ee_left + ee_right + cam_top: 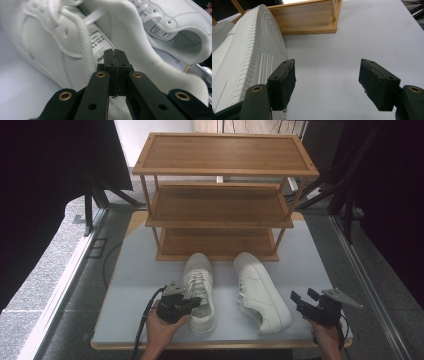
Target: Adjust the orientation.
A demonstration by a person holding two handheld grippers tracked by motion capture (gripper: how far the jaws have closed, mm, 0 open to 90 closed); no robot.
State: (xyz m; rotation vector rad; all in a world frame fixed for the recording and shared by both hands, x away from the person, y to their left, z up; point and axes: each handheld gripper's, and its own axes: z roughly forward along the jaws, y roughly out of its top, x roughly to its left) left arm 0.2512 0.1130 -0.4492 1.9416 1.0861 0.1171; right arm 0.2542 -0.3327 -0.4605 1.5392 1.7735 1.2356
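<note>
- The left shoe (199, 290) sits on the desk (130, 285), near you, just in front of the wooden shoe rack (220, 195). Its toe points to the far side, at the rack.
- Your left gripper (192, 301) is at the heel end of this shoe. In the left gripper view its fingers (110, 75) are pressed together, and it looks like they pinch the thin edge of the shoe's opening.
- The right shoe (260, 290) lies just beside it, tipped on its side.
- Your right gripper (303, 297) waits near that shoe with its fingers (284, 82) spread wide and nothing between them.
- You are at the grab step. Next, I think, lift the left shoe gently and carry it far, onto a shelf of the rack. Keep it level so it does not slip.
</note>
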